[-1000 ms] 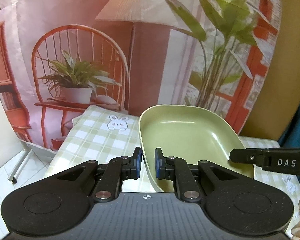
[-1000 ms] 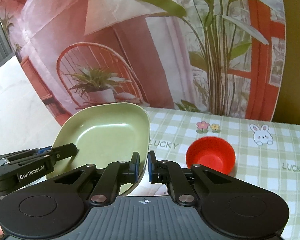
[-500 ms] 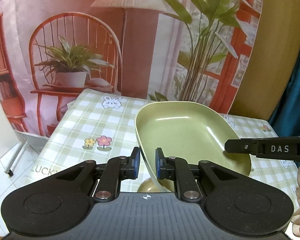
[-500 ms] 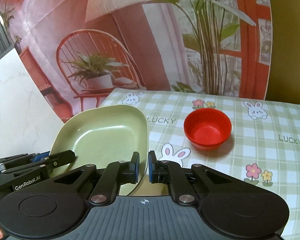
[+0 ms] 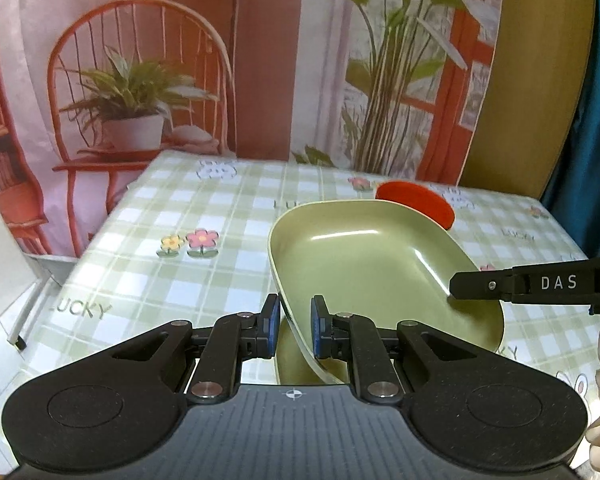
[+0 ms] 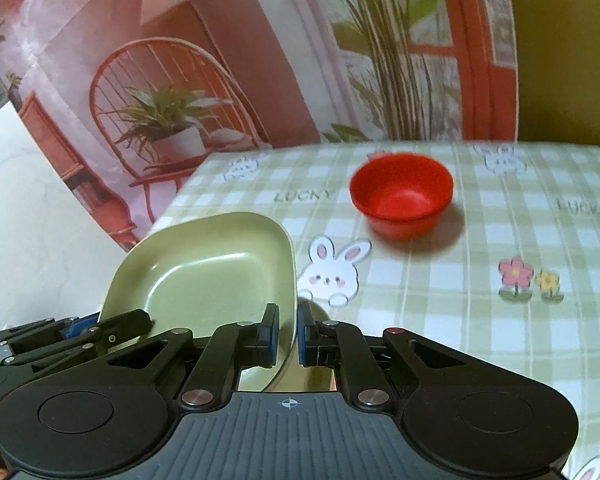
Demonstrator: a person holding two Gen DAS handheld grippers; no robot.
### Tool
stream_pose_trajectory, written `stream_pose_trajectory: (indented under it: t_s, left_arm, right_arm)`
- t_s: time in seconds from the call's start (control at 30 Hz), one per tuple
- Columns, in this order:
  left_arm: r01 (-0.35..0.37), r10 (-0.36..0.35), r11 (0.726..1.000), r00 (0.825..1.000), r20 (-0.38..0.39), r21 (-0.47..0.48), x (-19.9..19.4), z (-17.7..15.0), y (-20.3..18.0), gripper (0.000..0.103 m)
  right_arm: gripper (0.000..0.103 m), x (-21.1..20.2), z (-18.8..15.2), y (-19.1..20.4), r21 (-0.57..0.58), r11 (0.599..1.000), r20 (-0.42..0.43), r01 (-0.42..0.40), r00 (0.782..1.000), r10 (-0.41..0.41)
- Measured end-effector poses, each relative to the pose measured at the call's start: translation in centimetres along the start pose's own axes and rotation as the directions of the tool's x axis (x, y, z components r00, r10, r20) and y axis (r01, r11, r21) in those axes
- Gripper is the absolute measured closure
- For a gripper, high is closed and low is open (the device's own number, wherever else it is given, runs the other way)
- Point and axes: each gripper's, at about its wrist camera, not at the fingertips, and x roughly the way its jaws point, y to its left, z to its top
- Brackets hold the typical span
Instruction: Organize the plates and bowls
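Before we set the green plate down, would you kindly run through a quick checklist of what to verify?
1. Left gripper pinching the green plate rim: ok.
2. Right gripper pinching the opposite rim: ok.
3. Plate level: not ok, it tilts in both views.
4. Red bowl apart from the plate: ok, it stands upright farther back on the tablecloth.
5. Spot under the plate free: cannot tell, the plate hides it.

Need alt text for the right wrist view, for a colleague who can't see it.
The right gripper is shut on the rim of a green plate, which the left gripper also grips from the left. Beyond, a red bowl sits upright on the checked tablecloth.
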Motion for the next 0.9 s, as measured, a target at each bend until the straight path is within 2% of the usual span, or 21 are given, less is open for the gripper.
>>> stream_pose_trajectory:
  t_s: [0.4, 0.9]
  left_arm:
    - [0.062, -0.064, 0.997, 0.996, -0.059, -0.035, 2.7, -1.6, 0.8, 0.087]
    - [0.036, -0.037, 0.999, 0.994, -0.104, -0.015, 4.3, -2.9, 0.9, 0.087]
  right_arm:
    - [0.094, 0.8, -2.1, -1.6, 0.013, 1.0, -0.003, -0.001, 1.0, 0.002]
    - [0.094, 2.3, -3.2, -1.6, -0.009, 1.0, -0.053, 0.013, 0.999, -0.014]
